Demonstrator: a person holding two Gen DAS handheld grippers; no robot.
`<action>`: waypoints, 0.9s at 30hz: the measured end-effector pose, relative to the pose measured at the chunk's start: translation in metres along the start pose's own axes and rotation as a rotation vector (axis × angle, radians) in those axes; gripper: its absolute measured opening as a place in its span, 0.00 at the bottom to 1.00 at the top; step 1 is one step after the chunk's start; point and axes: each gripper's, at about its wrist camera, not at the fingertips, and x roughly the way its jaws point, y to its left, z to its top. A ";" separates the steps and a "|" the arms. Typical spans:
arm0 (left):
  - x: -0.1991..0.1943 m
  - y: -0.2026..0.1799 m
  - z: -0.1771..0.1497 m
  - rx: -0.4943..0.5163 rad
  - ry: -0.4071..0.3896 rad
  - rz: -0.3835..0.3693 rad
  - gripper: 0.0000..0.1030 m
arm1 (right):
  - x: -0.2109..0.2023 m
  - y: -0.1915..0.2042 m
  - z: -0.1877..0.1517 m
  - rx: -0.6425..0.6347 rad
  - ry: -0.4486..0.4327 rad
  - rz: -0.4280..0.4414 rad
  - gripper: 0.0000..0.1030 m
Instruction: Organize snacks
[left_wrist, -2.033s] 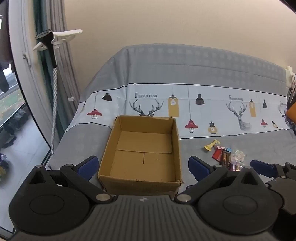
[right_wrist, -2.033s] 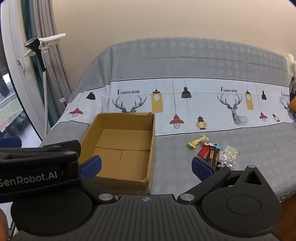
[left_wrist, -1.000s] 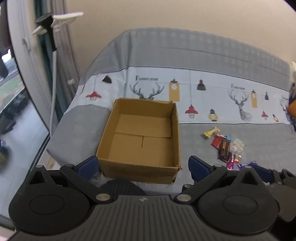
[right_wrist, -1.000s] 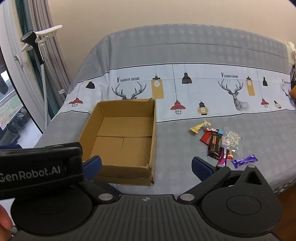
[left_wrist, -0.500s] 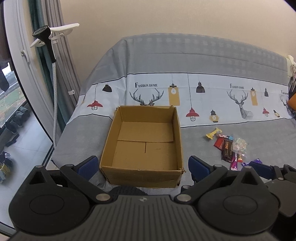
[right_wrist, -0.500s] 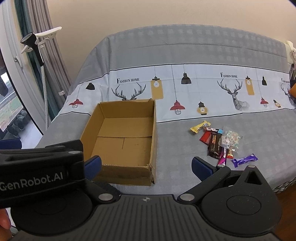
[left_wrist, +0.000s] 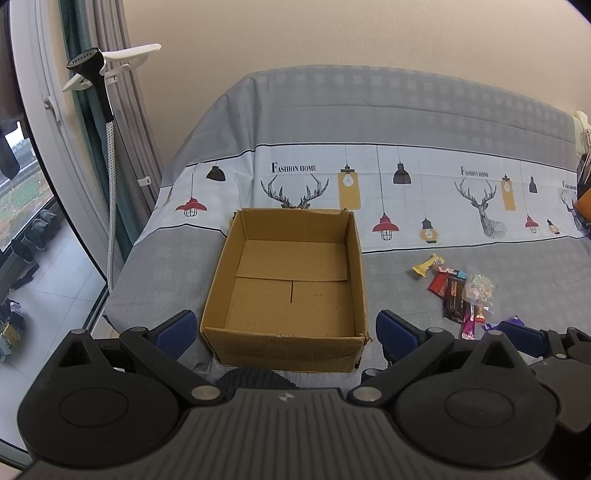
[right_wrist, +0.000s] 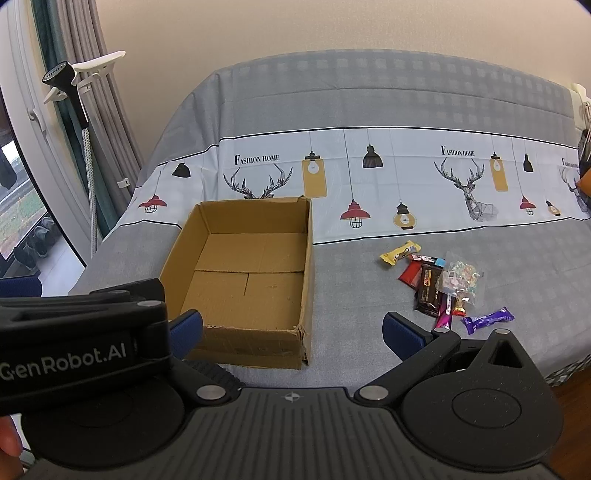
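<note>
An empty brown cardboard box (left_wrist: 291, 288) (right_wrist: 243, 280) sits open-topped near the front edge of a bed. To its right lies a small heap of snacks (left_wrist: 460, 291) (right_wrist: 441, 286): a yellow bar (right_wrist: 400, 252), a red pack, a dark chocolate bar (right_wrist: 428, 291), a clear bag of colourful candy (right_wrist: 460, 278), a pink stick and a purple bar (right_wrist: 487, 319). My left gripper (left_wrist: 286, 328) is open in front of the box, holding nothing. My right gripper (right_wrist: 293, 328) is open and empty too, short of the box's front right corner. The left gripper's body (right_wrist: 74, 339) shows at the lower left of the right wrist view.
The bed (right_wrist: 369, 110) has a grey cover with a white band printed with deer and lamps. A garment steamer on a pole (left_wrist: 99, 110) and curtains stand at the left by a window. The bed's front edge drops off just below the box.
Both grippers have shifted slightly over the last two seconds, first rising and tilting down, then settling back. Box and snacks have not moved. Both grippers stayed open.
</note>
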 end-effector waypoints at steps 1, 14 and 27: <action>0.000 0.000 0.000 0.000 0.000 0.001 1.00 | 0.000 0.000 0.000 -0.001 0.000 0.000 0.99; -0.001 0.002 -0.003 0.004 0.000 0.009 1.00 | 0.001 0.004 0.001 -0.001 0.004 0.002 0.99; 0.010 0.006 -0.004 -0.004 0.025 -0.012 1.00 | 0.008 0.011 -0.001 -0.015 0.021 -0.025 0.99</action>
